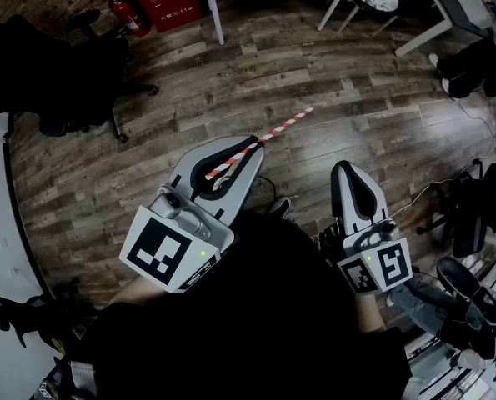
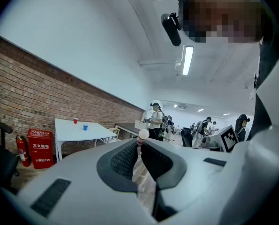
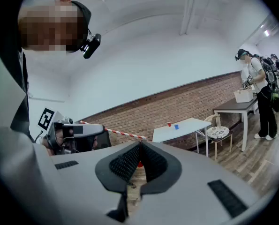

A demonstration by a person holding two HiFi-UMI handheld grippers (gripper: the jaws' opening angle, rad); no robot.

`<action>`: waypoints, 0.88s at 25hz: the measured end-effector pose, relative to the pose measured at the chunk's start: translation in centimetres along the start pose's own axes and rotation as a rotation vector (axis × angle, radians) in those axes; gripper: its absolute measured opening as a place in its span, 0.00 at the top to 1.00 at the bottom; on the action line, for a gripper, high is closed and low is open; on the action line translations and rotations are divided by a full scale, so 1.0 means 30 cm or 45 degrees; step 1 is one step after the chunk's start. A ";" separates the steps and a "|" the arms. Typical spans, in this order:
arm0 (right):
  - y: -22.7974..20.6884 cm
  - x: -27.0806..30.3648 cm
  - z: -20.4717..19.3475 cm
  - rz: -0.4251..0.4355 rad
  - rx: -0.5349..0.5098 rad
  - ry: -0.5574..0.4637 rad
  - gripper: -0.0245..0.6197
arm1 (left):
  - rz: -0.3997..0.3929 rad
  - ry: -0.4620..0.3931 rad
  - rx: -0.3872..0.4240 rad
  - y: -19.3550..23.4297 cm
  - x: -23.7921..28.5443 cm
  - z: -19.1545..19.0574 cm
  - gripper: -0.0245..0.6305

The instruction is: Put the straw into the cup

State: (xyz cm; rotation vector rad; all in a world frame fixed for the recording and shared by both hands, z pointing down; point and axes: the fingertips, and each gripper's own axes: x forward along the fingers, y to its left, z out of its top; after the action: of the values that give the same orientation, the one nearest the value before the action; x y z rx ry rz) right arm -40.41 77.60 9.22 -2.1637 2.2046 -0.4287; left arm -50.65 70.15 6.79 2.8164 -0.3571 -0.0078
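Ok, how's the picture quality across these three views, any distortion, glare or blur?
Head view: strong fisheye, so the floor planks bow, yet the striped straw stays sharp. Left gripper view: the ceiling light blows out to plain white, and a dark ring eats the corners. Right gripper view: the same black vignette, and the brick wall bends into a curve.

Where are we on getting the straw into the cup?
Done: the straw is clamped in the left tool. In hand: it sticks out over the wood floor; the right tool is shut, empty. Left: reaching a cup and inserting it; the red cup and blue cup stand on the far white table.
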 end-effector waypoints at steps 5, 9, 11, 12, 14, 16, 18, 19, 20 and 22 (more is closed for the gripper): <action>-0.003 0.008 0.001 -0.001 -0.003 0.001 0.92 | -0.002 -0.002 0.001 0.009 0.004 0.002 0.90; 0.003 0.019 -0.006 -0.005 0.004 0.002 0.92 | -0.009 0.000 0.007 0.019 -0.002 0.000 0.90; 0.009 0.027 -0.007 -0.003 0.011 -0.001 0.92 | -0.013 0.000 0.017 0.025 -0.004 0.003 0.90; 0.011 0.033 -0.006 -0.002 0.015 -0.003 0.92 | -0.014 -0.003 0.023 0.030 -0.005 0.008 0.90; 0.019 0.046 -0.005 -0.006 0.020 -0.006 0.92 | -0.009 -0.020 0.020 0.047 -0.010 0.020 0.90; 0.032 0.065 -0.008 -0.014 0.020 -0.004 0.92 | -0.008 -0.032 0.007 0.074 -0.020 0.027 0.90; 0.047 0.089 -0.010 -0.023 0.019 0.003 0.92 | -0.020 -0.023 0.005 0.104 -0.031 0.024 0.90; 0.053 0.102 -0.010 -0.028 0.017 0.008 0.92 | -0.027 -0.020 0.002 0.119 -0.034 0.023 0.90; 0.058 0.115 -0.011 -0.034 0.016 0.013 0.92 | -0.027 -0.027 -0.011 0.135 -0.035 0.029 0.91; 0.073 0.139 -0.017 -0.047 0.011 0.024 0.92 | -0.021 -0.057 -0.051 0.170 -0.040 0.043 0.90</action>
State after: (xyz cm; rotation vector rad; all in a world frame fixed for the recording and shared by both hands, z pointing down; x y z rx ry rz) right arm -42.83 73.59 9.97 -2.2082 2.1714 -0.4608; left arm -53.12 65.35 7.02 2.7829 -0.3398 -0.0811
